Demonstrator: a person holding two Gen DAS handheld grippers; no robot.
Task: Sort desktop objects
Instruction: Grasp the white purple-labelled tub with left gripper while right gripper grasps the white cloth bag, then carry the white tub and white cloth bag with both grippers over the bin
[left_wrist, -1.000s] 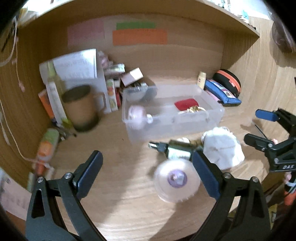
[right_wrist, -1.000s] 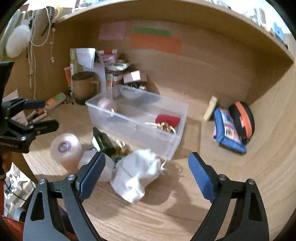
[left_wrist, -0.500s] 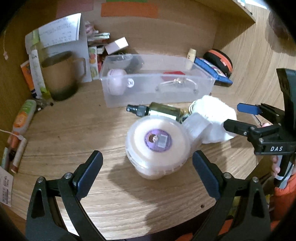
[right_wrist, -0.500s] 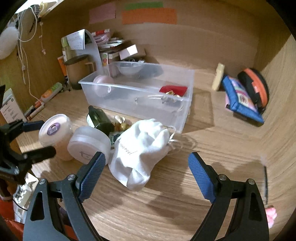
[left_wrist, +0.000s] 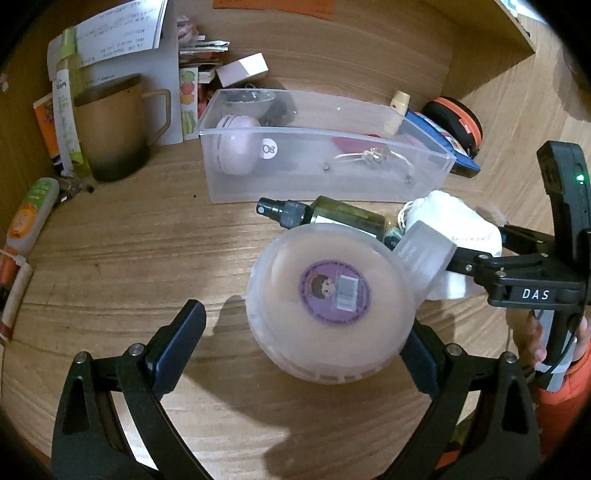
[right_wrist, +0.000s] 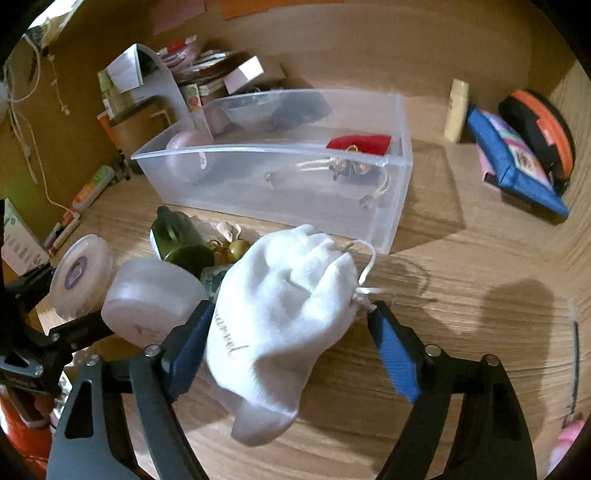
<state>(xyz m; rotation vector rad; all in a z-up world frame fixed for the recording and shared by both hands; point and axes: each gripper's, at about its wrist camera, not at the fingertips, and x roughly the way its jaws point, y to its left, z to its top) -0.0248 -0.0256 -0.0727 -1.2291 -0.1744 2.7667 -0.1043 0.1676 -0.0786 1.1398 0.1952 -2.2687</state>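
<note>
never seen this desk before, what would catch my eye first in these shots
The round translucent tub with a purple sticker on its lid fills the near desk between the open left gripper fingers. Right of it, the white drawstring cloth pouch sits between the open right gripper fingers. Behind both stands the clear plastic bin.

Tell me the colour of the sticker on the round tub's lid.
Purple sticker, clearest in the left wrist view.

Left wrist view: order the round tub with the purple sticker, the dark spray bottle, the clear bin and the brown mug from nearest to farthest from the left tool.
1. Round tub, between the left tool's fingers, toward the right one.
2. Dark spray bottle, lying just behind the tub.
3. Clear bin, behind the bottle, centre.
4. Brown mug, back left.
</note>
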